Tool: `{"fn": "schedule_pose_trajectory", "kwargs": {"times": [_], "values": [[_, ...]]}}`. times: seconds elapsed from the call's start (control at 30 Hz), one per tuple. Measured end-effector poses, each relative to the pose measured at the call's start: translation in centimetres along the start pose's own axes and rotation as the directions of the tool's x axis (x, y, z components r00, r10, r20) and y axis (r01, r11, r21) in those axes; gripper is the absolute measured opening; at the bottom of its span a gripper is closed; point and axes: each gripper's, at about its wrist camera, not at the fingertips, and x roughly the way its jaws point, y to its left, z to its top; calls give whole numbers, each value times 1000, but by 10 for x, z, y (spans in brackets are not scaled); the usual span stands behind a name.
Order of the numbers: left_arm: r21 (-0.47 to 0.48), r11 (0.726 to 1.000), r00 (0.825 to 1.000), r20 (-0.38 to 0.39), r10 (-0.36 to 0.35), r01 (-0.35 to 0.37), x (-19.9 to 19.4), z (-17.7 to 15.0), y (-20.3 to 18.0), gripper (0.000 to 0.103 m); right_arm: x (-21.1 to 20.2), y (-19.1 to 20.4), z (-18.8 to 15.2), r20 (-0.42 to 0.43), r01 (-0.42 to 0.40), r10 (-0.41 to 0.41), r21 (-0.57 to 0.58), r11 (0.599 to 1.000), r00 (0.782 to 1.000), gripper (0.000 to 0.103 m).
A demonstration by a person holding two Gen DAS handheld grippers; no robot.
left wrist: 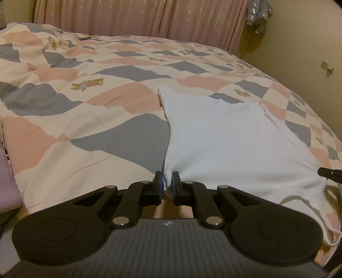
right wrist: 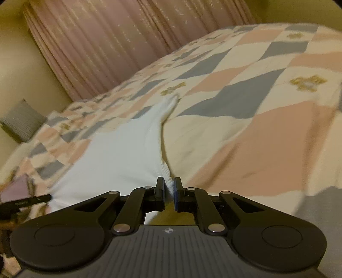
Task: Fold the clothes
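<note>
While both grippers pinched the white shirt [left wrist: 230, 141] at its near edge, the cloth lay stretched between them over the quilt [left wrist: 85, 119] of a bed. The left gripper [left wrist: 167, 181] had its jaws drawn narrow on a bunched corner of the shirt, with a fold of white cloth squeezed between the blue pads [left wrist: 158, 185]. From that corner the shirt spread away to the right and toward the far side, its far left corner ending in a small point on the quilt. Its right side sagged in a loose hem near the lower right of the left view, where the dark tip of the right gripper [left wrist: 329, 172] met the cloth. In the right wrist view the right gripper [right wrist: 170, 187] likewise had its jaws nearly closed on a ribbed edge of the shirt [right wrist: 119, 154], which ran off to the left and narrowed to a point farther up the bed. The left gripper [right wrist: 27, 202] showed as a dark tip at the left edge of that view, touching the shirt. That view was blurred, so fine detail of the quilt [right wrist: 267, 128] could not be told. The quilt carried pink, grey and cream diamonds with small bear prints [left wrist: 87, 83]. Pink curtains [left wrist: 139, 17] hung behind the bed, and a socket [left wrist: 327, 68] sat on the yellowish wall at right.
</note>
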Motion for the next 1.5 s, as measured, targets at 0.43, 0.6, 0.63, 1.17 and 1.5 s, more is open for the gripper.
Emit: {"fn": "schedule_pose_trajectory", "kwargs": {"times": [0.43,0.6,0.63,1.17,1.5], "values": [[192,981,995,81,-52,35,-38,28,-81,8,19,-11,69,42,-3,9,-143,990,999,33],[296,917,962,-24,-273,268,5,16,-169,15,80,-14,118,-5,-35,34,-205,978,999,35],[318,898,952,-55,-301,303,15,11,-186,15,93,-12,126,-17,-48,45,-219,975,999,35],[352,800,874,-233,-427,485,84,-29,-248,15,197,-26,166,-41,-57,50,-194,979,998,2],[271,901,941,-110,-321,339,17,-22,-177,18,141,-19,159,29,53,-47,-250,967,998,16]]}}
